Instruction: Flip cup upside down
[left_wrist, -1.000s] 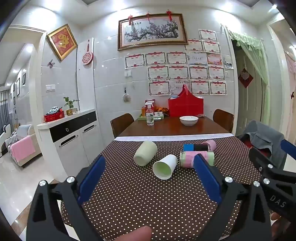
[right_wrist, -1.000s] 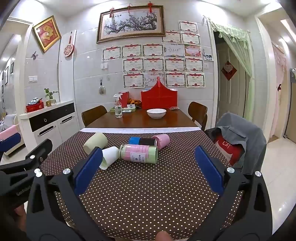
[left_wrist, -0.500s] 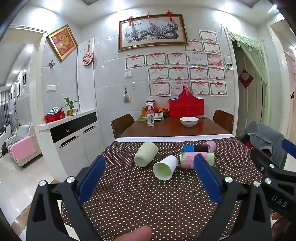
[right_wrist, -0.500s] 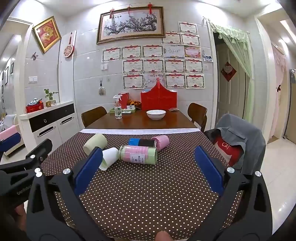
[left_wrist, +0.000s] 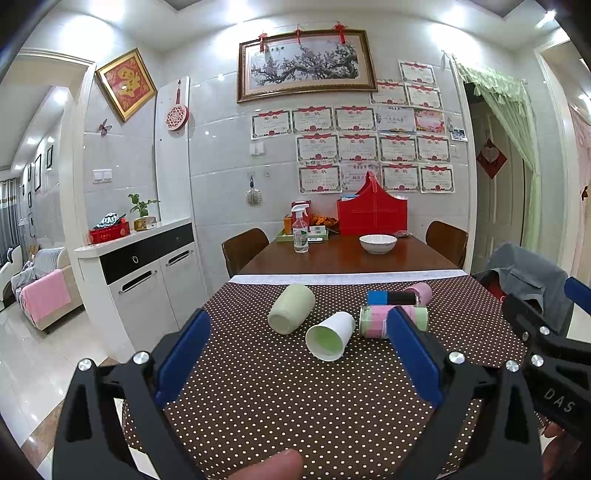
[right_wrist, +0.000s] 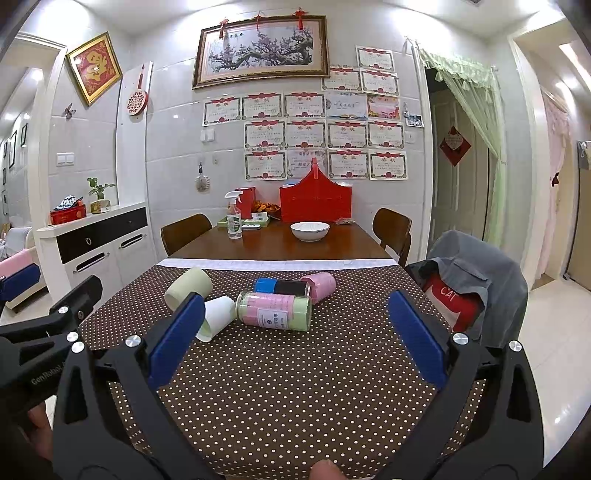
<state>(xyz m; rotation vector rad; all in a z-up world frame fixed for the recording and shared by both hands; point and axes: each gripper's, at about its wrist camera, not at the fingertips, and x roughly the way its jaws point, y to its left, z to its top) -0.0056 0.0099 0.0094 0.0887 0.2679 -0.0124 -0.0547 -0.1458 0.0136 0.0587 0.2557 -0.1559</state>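
Several cups lie on their sides on the brown polka-dot tablecloth (left_wrist: 295, 398). A white paper cup (left_wrist: 330, 335) has its mouth toward me; it also shows in the right wrist view (right_wrist: 218, 316). A pale green cup (left_wrist: 291, 308) lies to its left, also in the right wrist view (right_wrist: 188, 284). A pink-and-green jar (right_wrist: 274, 310) lies to the right, with a blue-and-black cylinder (right_wrist: 281, 287) and a pink cup (right_wrist: 320, 286) behind it. My left gripper (left_wrist: 297, 354) is open and empty, short of the cups. My right gripper (right_wrist: 293, 341) is open and empty too.
Beyond the cloth, the wooden table carries a white bowl (left_wrist: 378, 243), a spray bottle (left_wrist: 300, 229) and a red box (left_wrist: 372, 216). A chair with a grey jacket (right_wrist: 476, 284) stands at the right edge. A white sideboard (left_wrist: 140, 266) stands to the left.
Both grippers have barely moved; the view drifts very slightly. The cups lie as before.
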